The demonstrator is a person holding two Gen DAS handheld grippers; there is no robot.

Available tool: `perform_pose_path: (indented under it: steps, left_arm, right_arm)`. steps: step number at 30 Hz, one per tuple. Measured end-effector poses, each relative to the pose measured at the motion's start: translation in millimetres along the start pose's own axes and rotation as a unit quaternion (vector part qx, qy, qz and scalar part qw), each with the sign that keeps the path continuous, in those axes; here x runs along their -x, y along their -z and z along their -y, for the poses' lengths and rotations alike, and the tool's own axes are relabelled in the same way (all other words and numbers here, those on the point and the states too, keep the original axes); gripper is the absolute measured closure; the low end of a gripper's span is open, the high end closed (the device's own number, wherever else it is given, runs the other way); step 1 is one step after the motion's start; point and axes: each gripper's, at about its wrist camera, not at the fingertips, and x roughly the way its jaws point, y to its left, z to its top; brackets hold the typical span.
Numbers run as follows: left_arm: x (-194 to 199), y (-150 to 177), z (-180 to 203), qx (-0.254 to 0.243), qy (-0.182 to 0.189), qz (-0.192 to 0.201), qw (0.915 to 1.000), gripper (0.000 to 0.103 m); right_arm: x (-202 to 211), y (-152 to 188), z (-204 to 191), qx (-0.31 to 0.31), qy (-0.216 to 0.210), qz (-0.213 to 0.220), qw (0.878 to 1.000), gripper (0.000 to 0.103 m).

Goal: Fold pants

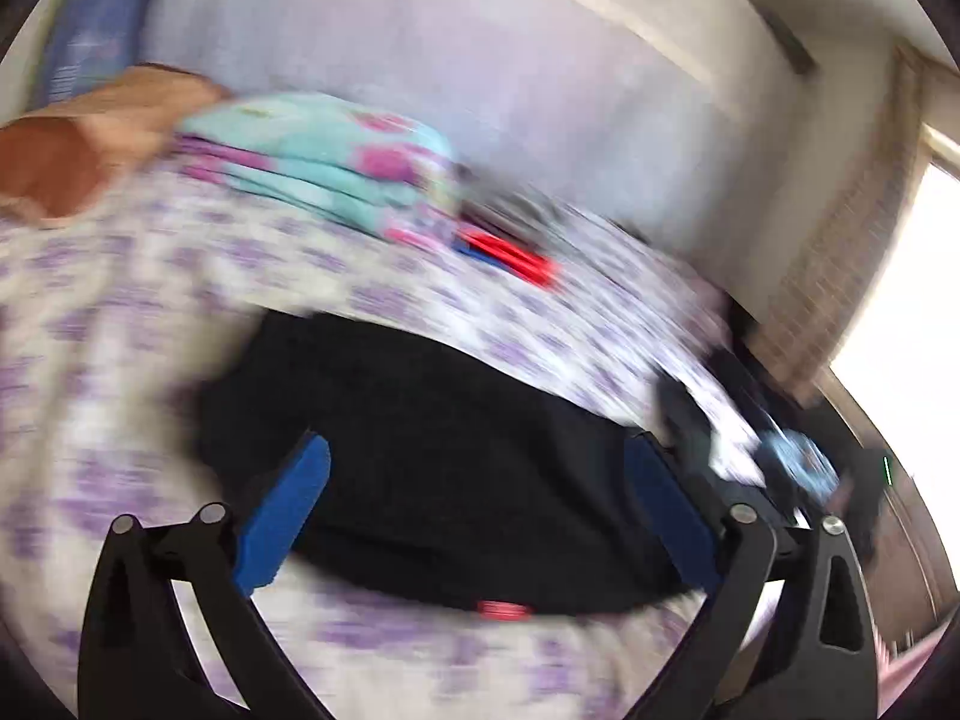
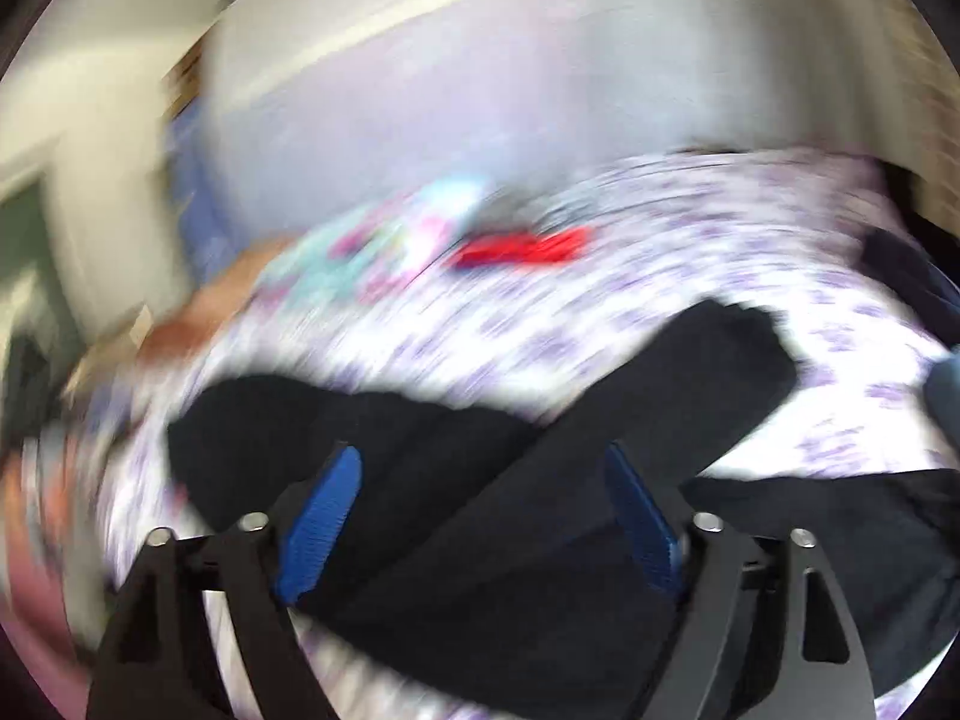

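Black pants [image 1: 444, 456] lie on a bed covered with a white sheet with purple flowers [image 1: 120, 312]. In the left wrist view they form a compact dark block with a small red label [image 1: 504, 610] at the near edge. My left gripper [image 1: 477, 456] hovers above them, blue pads wide apart, holding nothing. In the right wrist view the pants [image 2: 540, 510] show a leg lying slantwise across the rest. My right gripper [image 2: 480, 468] is open above them, with no cloth pinched. Both views are blurred by motion.
A stack of folded turquoise and pink cloth [image 1: 336, 168] lies further back on the bed, beside a red and blue item [image 1: 510, 255]. An orange-brown pillow [image 1: 78, 144] is at the left. A pale headboard [image 1: 480, 60] rises behind. A bright window [image 1: 918, 312] is at the right.
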Motion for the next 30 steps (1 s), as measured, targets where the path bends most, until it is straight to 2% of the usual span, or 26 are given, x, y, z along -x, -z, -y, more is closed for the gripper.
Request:
perform_pose_path:
  steps: [2, 3, 5, 6, 7, 8, 10, 11, 13, 14, 16, 18, 21, 23, 24, 25, 26, 27, 30]
  left_arm:
    - [-48, 16, 38, -0.031, 0.052, -0.058, 0.9965, 0.005]
    - [-76, 26, 55, -0.032, 0.063, -0.093, 0.9932, 0.005]
    - [-125, 48, 86, -0.025, 0.103, -0.162, 0.981, 0.005]
    - [-138, 56, 96, -0.023, 0.123, -0.182, 0.9753, 0.005]
    - [-148, 66, 105, -0.022, 0.135, -0.198, 0.9706, 0.005]
    - [-157, 74, 114, -0.027, 0.122, -0.197, 0.9723, 0.005]
    - [-160, 87, 130, -0.083, 0.075, -0.163, 0.9802, 0.005]
    - [-161, 93, 135, -0.108, 0.063, -0.159, 0.9793, 0.005]
    - [-160, 107, 142, -0.165, 0.037, -0.142, 0.9752, 0.005]
    - [-153, 108, 145, -0.176, 0.032, -0.136, 0.9745, 0.005]
    - [-152, 110, 144, -0.178, 0.032, -0.134, 0.9743, 0.005]
    - [-149, 107, 138, -0.161, 0.047, -0.135, 0.9766, 0.005]
    - [-152, 102, 132, -0.148, 0.066, -0.135, 0.9776, 0.005]
    - [-156, 102, 133, -0.148, 0.067, -0.135, 0.9774, 0.005]
    - [-156, 102, 133, -0.148, 0.067, -0.135, 0.9774, 0.005]
    - [-156, 101, 133, -0.148, 0.068, -0.135, 0.9775, 0.005]
    - [-162, 101, 136, -0.147, 0.068, -0.135, 0.9776, 0.005]
    - [-166, 102, 139, -0.147, 0.069, -0.135, 0.9775, 0.005]
    - [-166, 102, 138, -0.146, 0.071, -0.135, 0.9776, 0.005]
  right_arm:
    - [-10, -31, 25, -0.054, -0.011, -0.015, 0.998, 0.011]
    - [-18, -44, 37, -0.079, -0.01, -0.029, 0.996, 0.011]
    - [-37, -67, 59, -0.123, -0.014, -0.048, 0.991, 0.011]
    - [-49, -76, 68, -0.14, -0.011, -0.059, 0.988, 0.011]
    - [-63, -83, 75, -0.156, 0.01, -0.074, 0.985, 0.011]
    - [-80, -92, 84, -0.166, 0.034, -0.091, 0.981, 0.011]
    - [-115, -103, 95, -0.155, 0.079, -0.13, 0.976, 0.012]
    - [-136, -107, 100, -0.147, 0.104, -0.155, 0.971, 0.013]
    - [-173, -108, 107, -0.15, 0.137, -0.203, 0.958, 0.027]
    - [-193, -108, 111, -0.15, 0.158, -0.224, 0.95, 0.028]
    - [-231, -109, 121, -0.149, 0.205, -0.263, 0.931, 0.03]
    - [-252, -109, 132, -0.165, 0.24, -0.278, 0.915, 0.03]
    - [-278, -101, 144, -0.186, 0.259, -0.314, 0.894, 0.032]
    - [-281, -95, 145, -0.179, 0.268, -0.314, 0.893, 0.042]
    - [-279, -95, 144, -0.172, 0.27, -0.311, 0.895, 0.058]
    - [-274, -96, 143, -0.168, 0.265, -0.307, 0.898, 0.079]
    - [-269, -96, 144, -0.17, 0.262, -0.306, 0.899, 0.09]
    - [-261, -98, 145, -0.175, 0.255, -0.303, 0.901, 0.095]
    - [-224, -110, 141, -0.175, 0.23, -0.272, 0.918, 0.097]
